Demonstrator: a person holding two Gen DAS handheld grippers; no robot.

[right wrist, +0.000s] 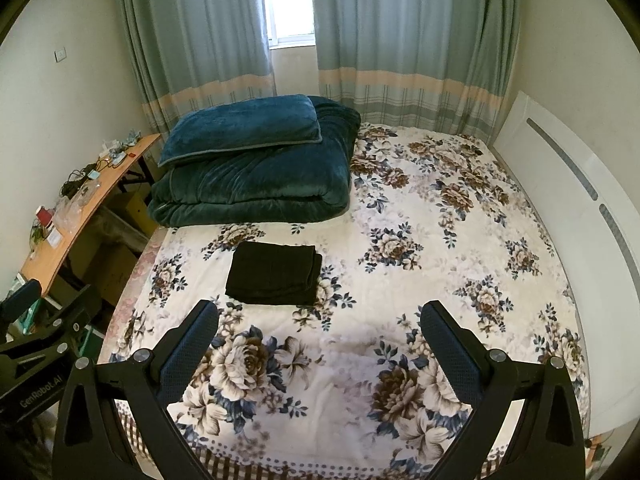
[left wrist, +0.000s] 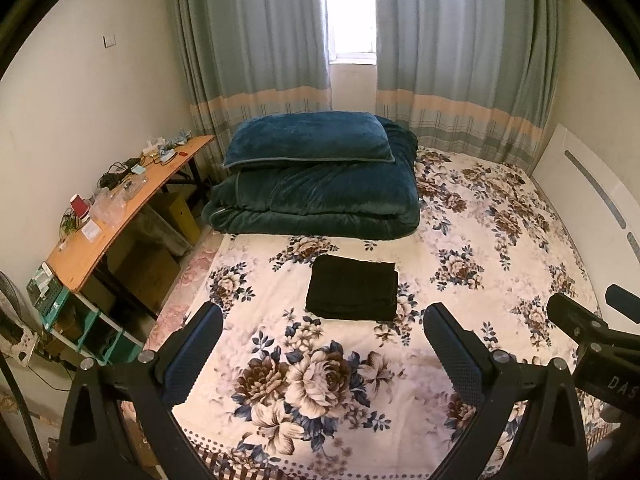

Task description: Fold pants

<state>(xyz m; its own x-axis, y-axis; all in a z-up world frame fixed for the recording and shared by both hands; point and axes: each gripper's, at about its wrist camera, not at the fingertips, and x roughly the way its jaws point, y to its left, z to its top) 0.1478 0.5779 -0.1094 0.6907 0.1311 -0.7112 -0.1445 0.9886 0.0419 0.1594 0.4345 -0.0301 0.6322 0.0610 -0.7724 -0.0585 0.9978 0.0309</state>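
**Two grippers spread wide above bed; pants lie folded on cover**

Two grippers are raised over the near end of the bed. Left gripper point(left wrist: 322, 320): jaws spread wide, nothing between the fingers point(left wrist: 452, 354), clear of the bedding. Right gripper point(right wrist: 319, 318): jaws likewise spread wide, nothing held, clear of the bedding. Each tool shows at the edge of the other's view, side by side and apart.

Beneath both lies the floral bedspread point(left wrist: 320, 384), cream with brown and blue blooms, a dotted and checked border along its near edge.

Beyond the fingertips, the black pants point(left wrist: 353, 293) rest on the bedspread as a compact rectangular stack, layered edges visible on the right side in the right wrist view point(right wrist: 273, 274). They touch neither gripper and sit toward the left half of the bed.

Farther back, a folded teal quilt point(left wrist: 316, 200) sits at the bed's far left corner with a matching teal pillow point(left wrist: 308, 140) on top.

Left of the bed stands a wooden desk point(left wrist: 120, 216) carrying cables and small clutter. A white headboard point(right wrist: 568, 208) runs along the right side. Grey-green curtains point(left wrist: 448, 60) with a peach band cover the far wall, parted at a bright window point(left wrist: 350, 8).
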